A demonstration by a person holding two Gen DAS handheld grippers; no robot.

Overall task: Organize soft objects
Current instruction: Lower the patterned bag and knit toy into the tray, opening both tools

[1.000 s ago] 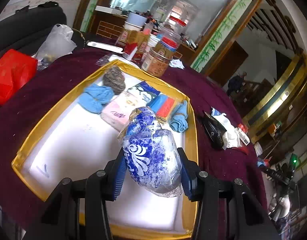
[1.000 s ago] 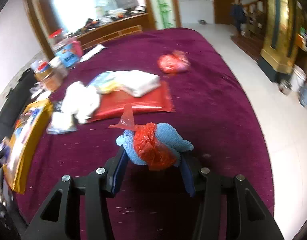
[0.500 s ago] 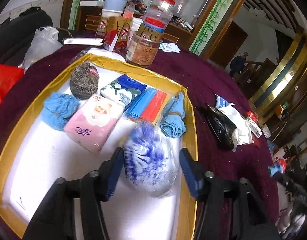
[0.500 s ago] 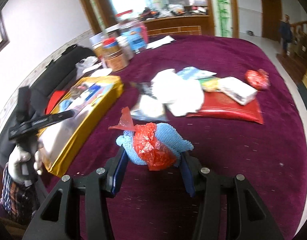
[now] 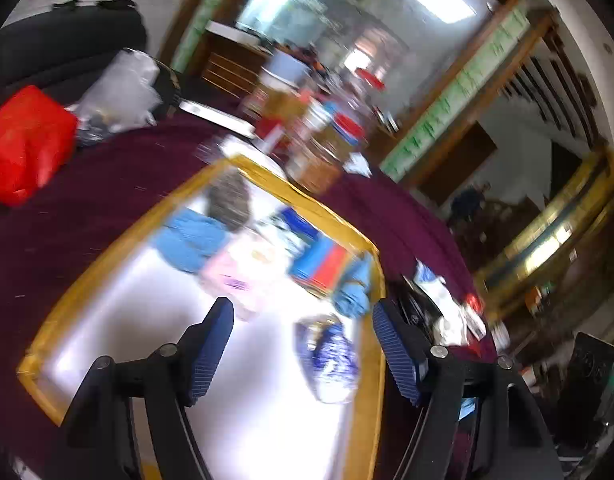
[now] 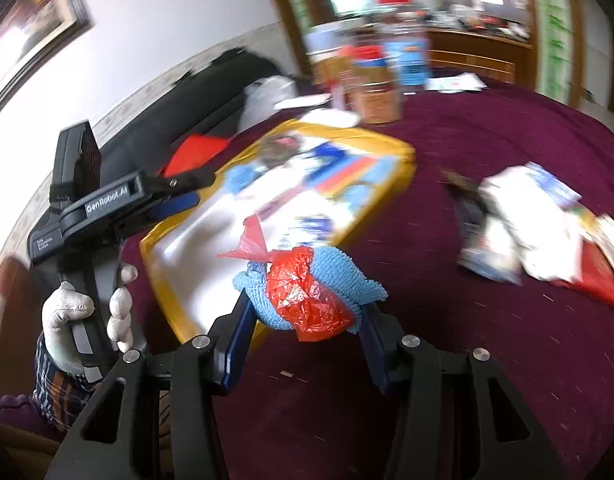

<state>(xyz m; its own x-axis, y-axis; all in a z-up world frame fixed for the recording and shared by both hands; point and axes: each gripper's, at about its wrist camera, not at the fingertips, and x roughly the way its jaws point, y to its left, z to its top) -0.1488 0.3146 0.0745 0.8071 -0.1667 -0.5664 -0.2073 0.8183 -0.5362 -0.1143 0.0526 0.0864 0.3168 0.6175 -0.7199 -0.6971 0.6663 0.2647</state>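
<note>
The blue-and-white plastic-wrapped bundle [image 5: 327,356] lies on the white floor of the yellow-rimmed tray [image 5: 119,236], just ahead of the left hand-held gripper [image 5: 303,344] and nearer its right finger than its left; the jaws are opening, and the blue ribbed pads [image 5: 395,348] stand clear of the bundle on both sides, so nothing is gripped. Beyond the bundle, toward the tray's far end, sit a rolled blue cloth [image 5: 353,292] against the right rim, a blue-and-red flat pack [image 5: 323,260], a pink tissue pack [image 5: 243,276], another blue cloth [image 5: 191,240] and a grey knitted ball [image 5: 229,200], all blurred. The right hand-held gripper [image 6: 307,316] is clamped on a blue microfibre cloth wrapped in a red plastic bag [image 6: 307,292], held above the maroon-covered desk [image 6: 487,340] with the tray just beyond and to its left. Left of it, a white-gloved hand [image 6: 83,312] grasps the handle of the other black hand-held gripper, whose fingers reach over the tray's near-left corner. To the right of the held cloth, well apart, a heap of white packets [image 6: 523,224] rests on the desk. Past the tray stand jars and boxes [image 6: 375,76], too blurred to tell apart. In the left wrist view a red bag [image 5: 23,144] and a clear plastic bag [image 5: 119,92] lie far to the left of the tray.
</note>
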